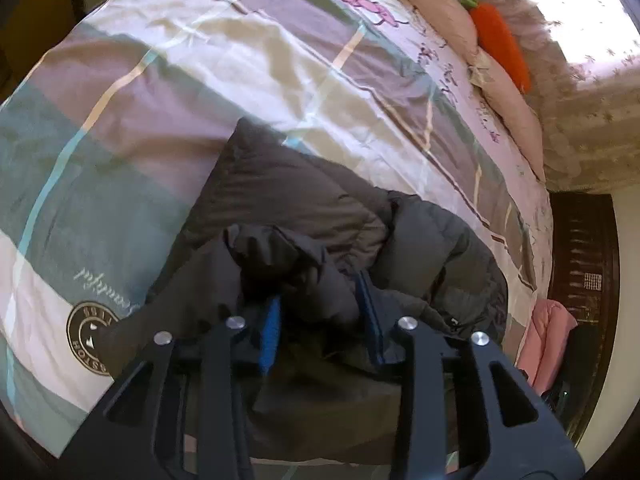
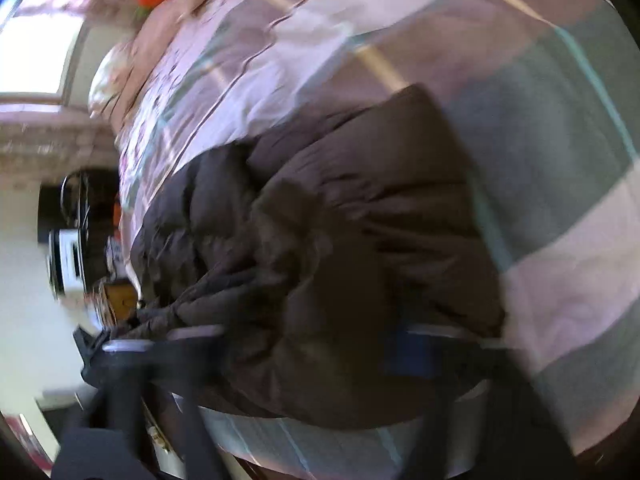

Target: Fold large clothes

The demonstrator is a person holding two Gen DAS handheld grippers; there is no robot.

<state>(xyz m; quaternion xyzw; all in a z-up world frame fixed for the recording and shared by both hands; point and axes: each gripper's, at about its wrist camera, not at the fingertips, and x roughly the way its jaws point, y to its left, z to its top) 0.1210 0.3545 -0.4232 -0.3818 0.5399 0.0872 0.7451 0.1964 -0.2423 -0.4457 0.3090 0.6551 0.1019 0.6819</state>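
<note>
Bed w/ plaid duvet cover (image 1: 240, 92), carrot plush (image 1: 500, 44) far end. L gripper (image 1: 324, 320) clamps a bunched puffer jacket (image 1: 280, 200) fold. R gripper (image 2: 320, 344) blurred, state unclear. Jacket part-folded at near edge; final fold pending.

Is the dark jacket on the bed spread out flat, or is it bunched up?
Bunched up. The dark jacket lies crumpled in puffy folds on the checked bedcover, with fabric gathered between the left tool's fingers.

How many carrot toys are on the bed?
1. A single orange carrot plush lies at the far end of the bed by the pink pillows, near the window. More could hide under the bedding.
</note>
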